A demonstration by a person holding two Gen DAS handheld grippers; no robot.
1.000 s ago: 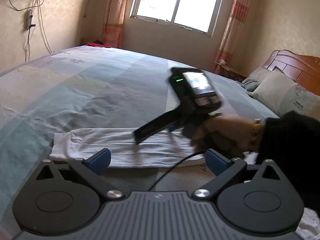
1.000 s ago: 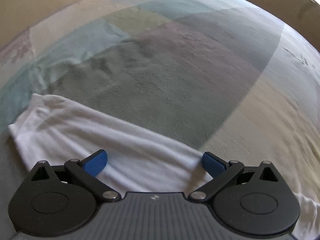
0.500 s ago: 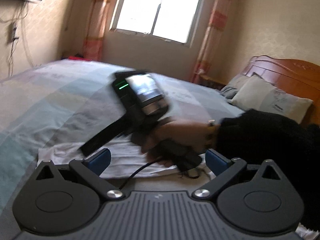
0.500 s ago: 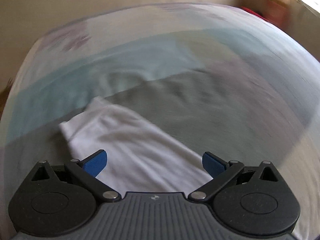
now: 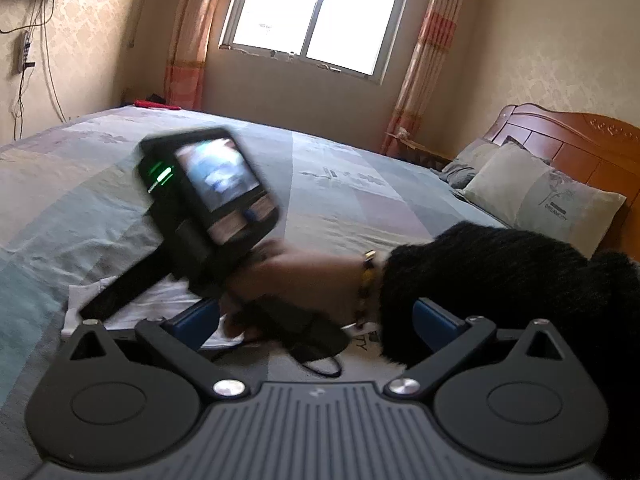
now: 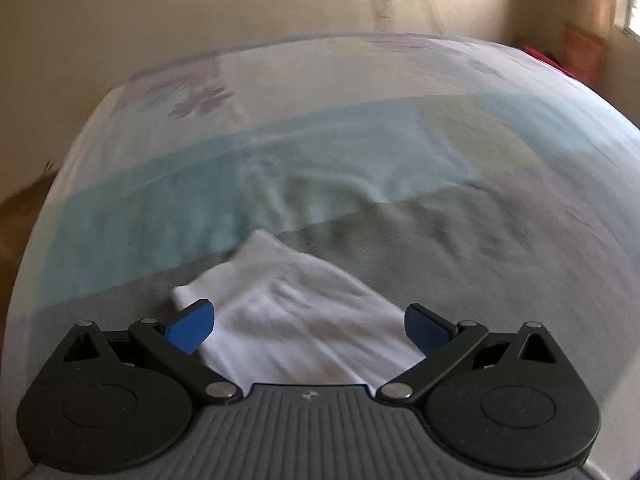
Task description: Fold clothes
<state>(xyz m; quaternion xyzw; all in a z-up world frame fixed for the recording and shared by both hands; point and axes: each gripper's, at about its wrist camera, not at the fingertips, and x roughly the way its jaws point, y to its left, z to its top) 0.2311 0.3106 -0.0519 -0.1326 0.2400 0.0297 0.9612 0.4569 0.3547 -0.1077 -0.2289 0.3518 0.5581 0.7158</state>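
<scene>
A white garment (image 6: 296, 320) lies folded into a long strip on the bed. Its narrow end shows in the right wrist view, just ahead of my right gripper (image 6: 310, 326), which hangs open above it with nothing between its blue pads. In the left wrist view the same white garment (image 5: 160, 300) is mostly hidden behind the right device (image 5: 208, 208) and the person's hand (image 5: 296, 280) in a black sleeve. My left gripper (image 5: 316, 320) is open and empty, close behind that hand.
The patchwork bedspread (image 5: 360, 200) covers a wide bed. Pillows (image 5: 536, 196) and a wooden headboard (image 5: 580, 140) stand at the far right. A window (image 5: 320, 16) with curtains is on the far wall. The bed's edge (image 6: 60, 184) drops off at left.
The right gripper has swung left along the strip, so its narrow end now sits in front of the fingers. The hand and right device have moved closer across the left wrist view.
</scene>
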